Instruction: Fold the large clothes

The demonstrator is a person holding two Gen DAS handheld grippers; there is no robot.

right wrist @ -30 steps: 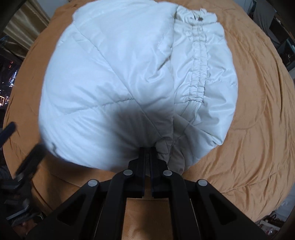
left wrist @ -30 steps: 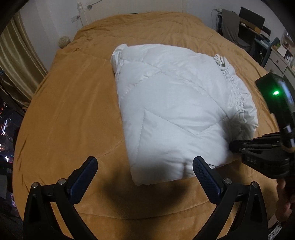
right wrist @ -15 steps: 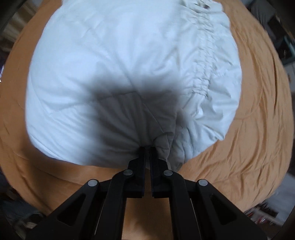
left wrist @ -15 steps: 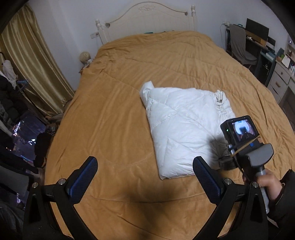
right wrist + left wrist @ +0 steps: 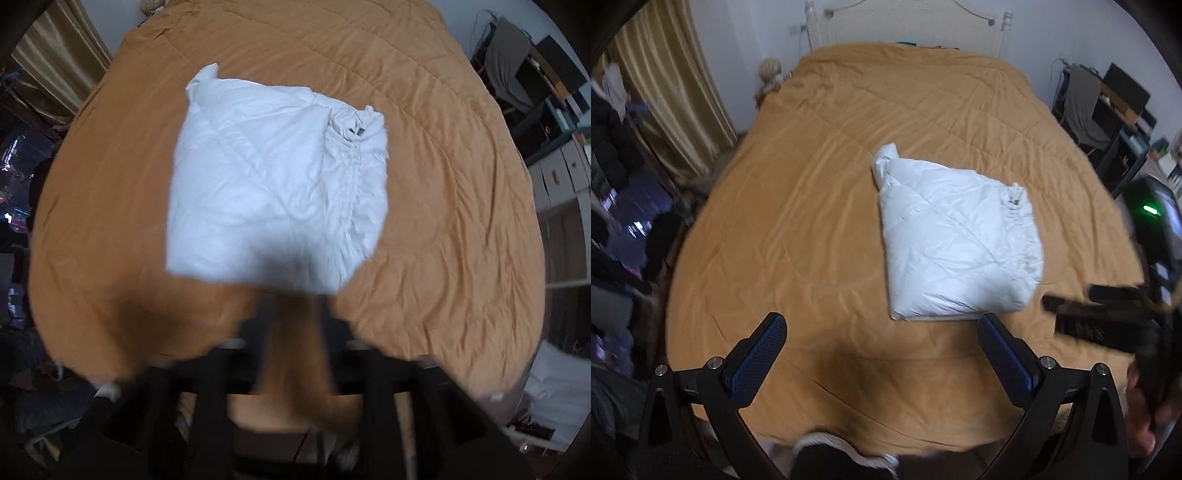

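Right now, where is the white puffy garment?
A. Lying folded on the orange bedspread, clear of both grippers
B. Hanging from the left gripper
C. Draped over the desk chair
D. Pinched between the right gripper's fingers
A: the white puffy garment lies as a folded bundle on the orange bedspread, with nothing between the fingers of the left gripper or the opening right gripper.

Folded jacket [image 5: 956, 243] on the bed [image 5: 820, 206], my 2 hand-held grippers above the near edge.

The jacket lies right of the bed's middle, headboard [image 5: 908, 22] behind it. Curtain [image 5: 668, 81] stands left of the bed, chair [image 5: 1086, 107] and desk [image 5: 1126, 107] right. My left hand-held gripper [image 5: 881, 354] hangs before the jacket, my right hand-held gripper [image 5: 293, 321] just beside its near right corner.
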